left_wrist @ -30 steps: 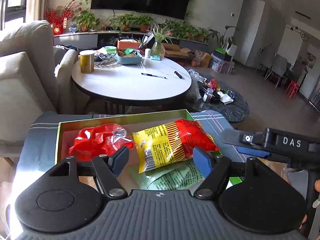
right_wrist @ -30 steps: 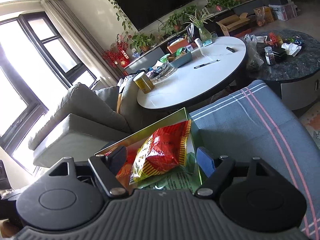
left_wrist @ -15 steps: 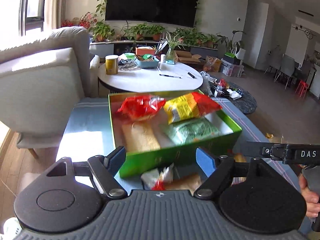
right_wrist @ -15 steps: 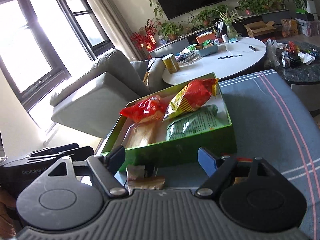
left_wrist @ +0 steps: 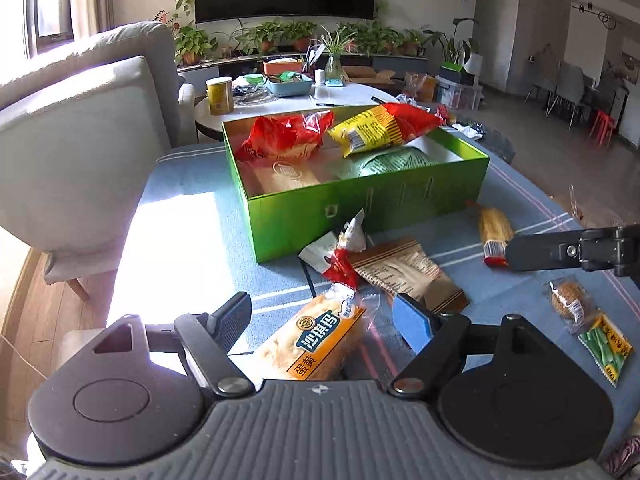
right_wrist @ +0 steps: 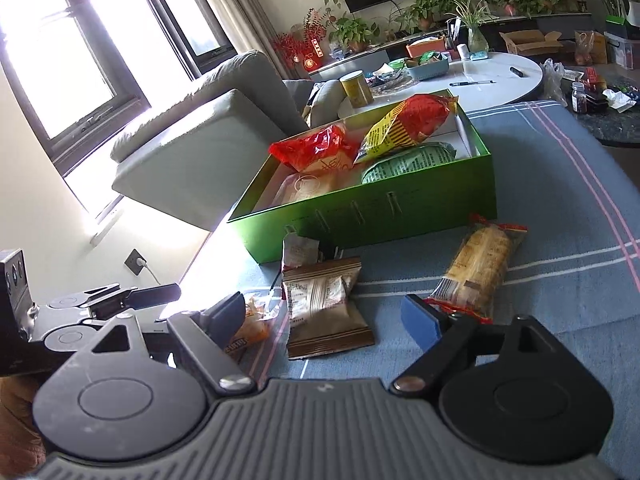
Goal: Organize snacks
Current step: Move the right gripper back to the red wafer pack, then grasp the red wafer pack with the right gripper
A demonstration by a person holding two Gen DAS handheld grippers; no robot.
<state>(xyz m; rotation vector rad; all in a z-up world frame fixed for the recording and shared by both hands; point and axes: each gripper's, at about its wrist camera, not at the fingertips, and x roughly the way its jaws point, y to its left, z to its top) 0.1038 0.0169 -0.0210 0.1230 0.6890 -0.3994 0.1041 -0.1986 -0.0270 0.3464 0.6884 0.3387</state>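
A green box [left_wrist: 360, 204] stands on the blue striped cloth and holds a red bag [left_wrist: 286, 136], a yellow-red bag [left_wrist: 380, 126], a green pack [left_wrist: 394, 160] and a pale bread pack. Loose snacks lie in front of it. My left gripper [left_wrist: 322, 312] is open, low over an orange bread pack [left_wrist: 316, 340] that lies between its fingers untouched. My right gripper [right_wrist: 325, 314] is open above a brown packet [right_wrist: 324, 304]. A long cracker pack [right_wrist: 476, 268] lies beside its blue finger [right_wrist: 420, 316]. Each gripper shows at the edge of the other's view.
A white-red wrapper [left_wrist: 340, 248], a round cookie pack [left_wrist: 568, 300] and a green pea pack [left_wrist: 604, 348] lie on the cloth. A grey sofa [left_wrist: 80, 128] is to the left. Behind the box stands a white round table [right_wrist: 460, 80] with a yellow can, pens and a tray.
Both grippers have drawn back from over the box toward the near side of the cloth and sunk a little. The loose snacks came into view. The left jaws have widened slightly.
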